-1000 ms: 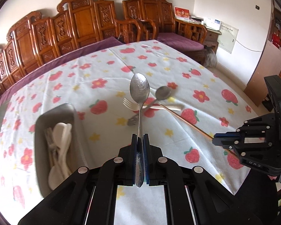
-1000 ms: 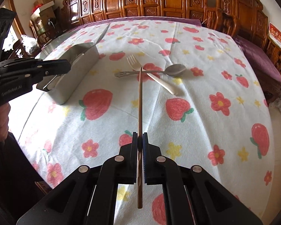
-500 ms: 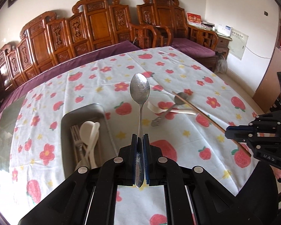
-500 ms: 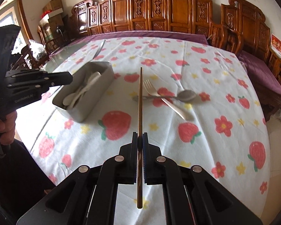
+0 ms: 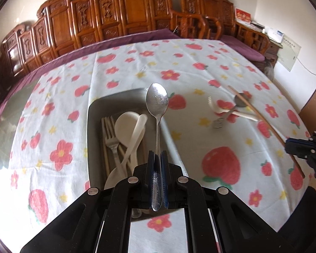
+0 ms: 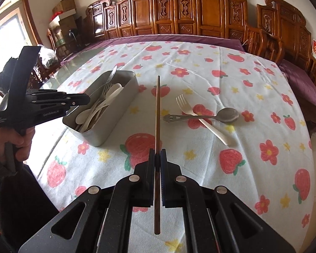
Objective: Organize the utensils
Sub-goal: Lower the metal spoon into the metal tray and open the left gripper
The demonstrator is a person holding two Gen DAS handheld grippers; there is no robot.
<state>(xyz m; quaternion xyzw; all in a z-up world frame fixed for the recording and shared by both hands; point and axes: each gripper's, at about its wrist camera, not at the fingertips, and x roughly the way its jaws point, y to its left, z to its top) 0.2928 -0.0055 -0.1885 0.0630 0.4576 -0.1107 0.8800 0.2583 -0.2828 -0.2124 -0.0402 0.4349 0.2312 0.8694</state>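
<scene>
My left gripper [image 5: 157, 155] is shut on a metal spoon [image 5: 157, 103], held bowl-forward above the grey metal utensil box [image 5: 94, 109]. The box holds white plastic spoons [image 5: 124, 124], metal forks [image 5: 111, 141] and chopsticks. My right gripper [image 6: 157, 154] is shut on a brown wooden chopstick [image 6: 157, 109], held above the cloth to the right of the box [image 6: 124, 105]. A white plastic fork [image 6: 198, 118] and a metal spoon [image 6: 227, 115] lie crossed on the table, right of the chopstick. The left gripper also shows in the right wrist view [image 6: 82, 100] over the box.
The table has a white cloth [image 6: 221, 73] with strawberries and flowers. Carved wooden chairs [image 6: 200, 12] with purple cushions line the far side. The table's near edge lies just below both grippers. Cardboard boxes [image 6: 65, 14] stand at the far left.
My left gripper has carried the spoon left, from over the loose utensils to over the box. My right gripper has lifted the chopstick off the table and drawn it back.
</scene>
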